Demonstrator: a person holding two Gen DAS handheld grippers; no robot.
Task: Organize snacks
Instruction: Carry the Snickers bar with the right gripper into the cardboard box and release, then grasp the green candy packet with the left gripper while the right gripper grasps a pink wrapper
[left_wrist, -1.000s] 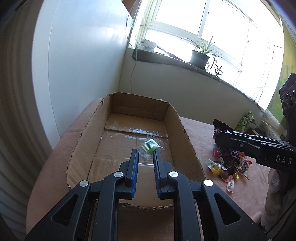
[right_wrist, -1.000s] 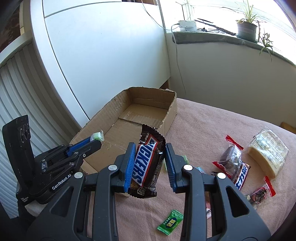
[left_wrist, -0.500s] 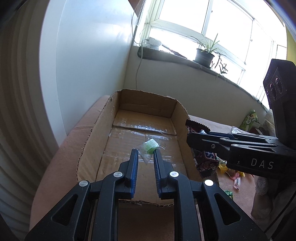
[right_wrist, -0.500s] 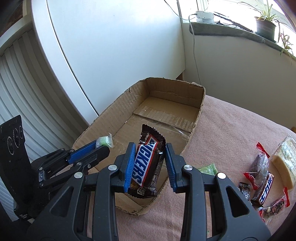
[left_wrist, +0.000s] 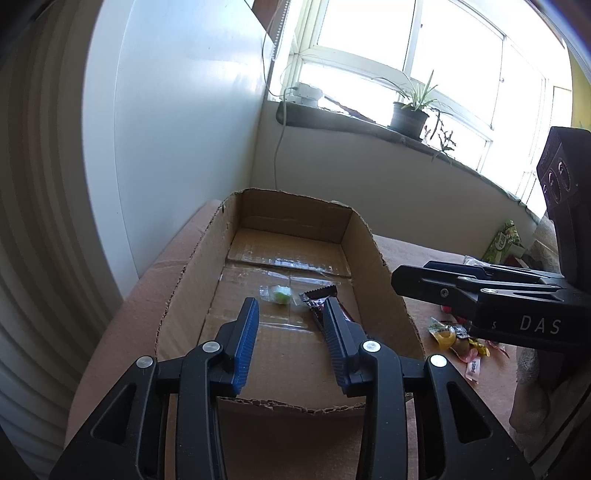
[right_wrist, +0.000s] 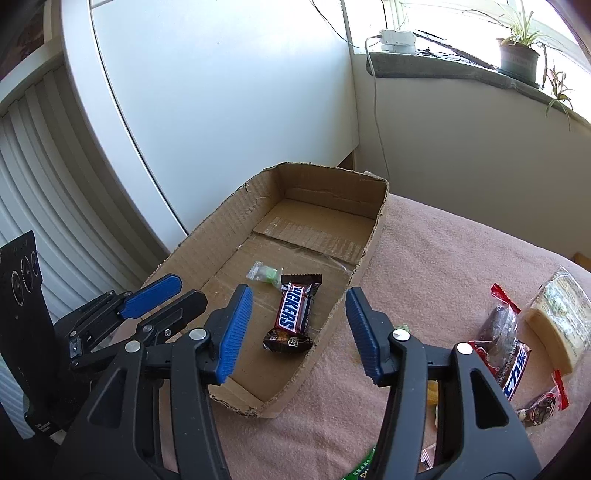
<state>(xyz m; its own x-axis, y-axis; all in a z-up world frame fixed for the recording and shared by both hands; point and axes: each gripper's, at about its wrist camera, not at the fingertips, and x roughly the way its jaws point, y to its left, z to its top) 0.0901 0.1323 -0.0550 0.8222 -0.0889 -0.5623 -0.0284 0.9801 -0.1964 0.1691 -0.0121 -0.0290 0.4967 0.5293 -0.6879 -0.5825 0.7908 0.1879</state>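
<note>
An open cardboard box (left_wrist: 380, 269) (right_wrist: 373, 240) sits on the pink-covered table. On its floor lie a small green candy in clear wrap (left_wrist: 279, 294) (right_wrist: 266, 274) and a brown Snickers bar (right_wrist: 293, 314) (left_wrist: 321, 295), side by side. My left gripper (left_wrist: 291, 306) hovers over the near end of the box, jaws opening, nothing between them. My right gripper (right_wrist: 299, 297) hangs above the box's right wall, jaws opening wide, the Snickers bar lying loose below them. The right gripper (left_wrist: 480, 295) also shows at the right of the left wrist view.
Loose snacks lie on the pink cloth right of the box: a red-ended Snickers-type bar (right_wrist: 513, 365), a pale wrapped cake (right_wrist: 554, 314), small candies (left_wrist: 454, 336), a green packet (left_wrist: 504, 240). A white wall stands behind the box; a windowsill holds a potted plant (left_wrist: 410, 118).
Both grippers let go: the green candy fell from the left one and the Snickers bar from the right one onto the box floor. The right gripper shifted over the box.
</note>
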